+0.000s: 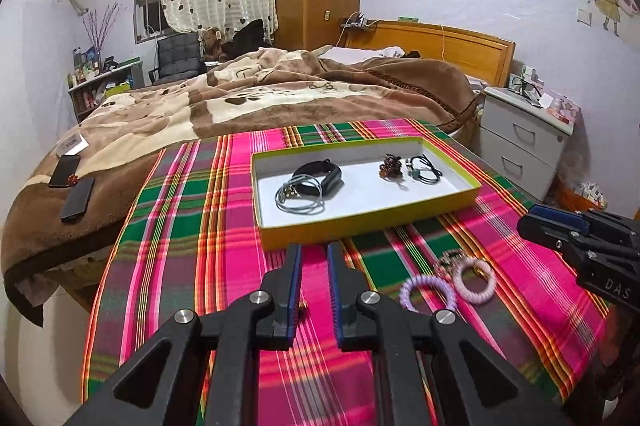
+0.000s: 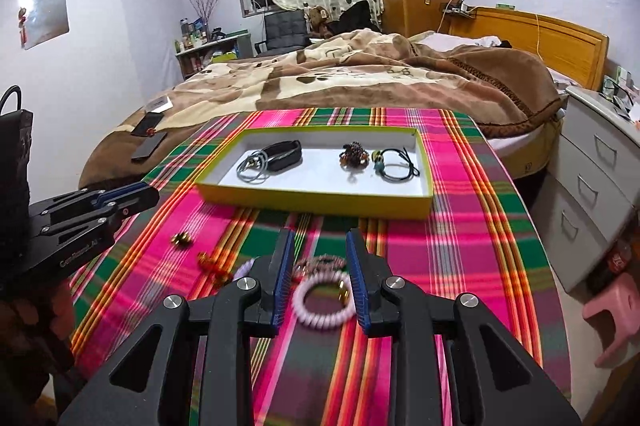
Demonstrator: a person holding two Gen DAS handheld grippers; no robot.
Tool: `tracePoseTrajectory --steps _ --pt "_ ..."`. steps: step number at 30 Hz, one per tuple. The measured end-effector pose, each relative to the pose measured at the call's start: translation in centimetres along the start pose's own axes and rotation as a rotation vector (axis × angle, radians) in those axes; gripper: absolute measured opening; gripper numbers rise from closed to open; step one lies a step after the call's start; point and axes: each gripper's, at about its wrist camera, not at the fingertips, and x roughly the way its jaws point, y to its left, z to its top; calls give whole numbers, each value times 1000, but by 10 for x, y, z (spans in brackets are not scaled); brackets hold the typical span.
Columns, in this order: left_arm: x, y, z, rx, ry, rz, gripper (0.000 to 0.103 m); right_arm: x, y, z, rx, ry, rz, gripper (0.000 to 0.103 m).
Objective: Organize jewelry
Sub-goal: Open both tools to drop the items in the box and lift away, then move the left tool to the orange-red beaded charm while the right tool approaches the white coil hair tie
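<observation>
The right gripper [image 2: 318, 266] hangs with jaws apart and empty above the pink coil bracelet [image 2: 323, 302] on the plaid cloth [image 2: 460, 246], so lower squarely, one finger inside the springy ring. The left gripper [image 1: 314, 278] is also parted, holding nothing. Beyond it, the cardboard tray [image 1: 460, 200] already holds a smooth band and what look like cords.

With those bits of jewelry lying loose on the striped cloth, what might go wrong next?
1. The pink coil band lies between the right tongs, with a beaded bracelet just beyond it; a grab might catch both.
2. The small gold piece and orange beads are tiny against the busy cloth, so they could be missed or slip.
3. The tray has a raised wall that a low carry might snag.
</observation>
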Motion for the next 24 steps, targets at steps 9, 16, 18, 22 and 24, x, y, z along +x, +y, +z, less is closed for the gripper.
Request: tracePoseTrajectory --steps 9,16,18,22,24 --pt "-24 -9 -19 9 -22 -14 12 -20 11 -22 -5 -8 1 28" --pt "-32 -8 -31 9 -24 -30 12 -24 17 -34 -3 9 3 28" --pt "-33 -8 -34 6 -23 -33 12 -24 18 -35 0 11 5 28" --pt "-34 -5 -39 -2 -17 -37 12 -26 16 -40 11 12 3 28" --pt "-34 -2 -43 -11 -11 -46 12 -27 16 -42 13 14 2 28"
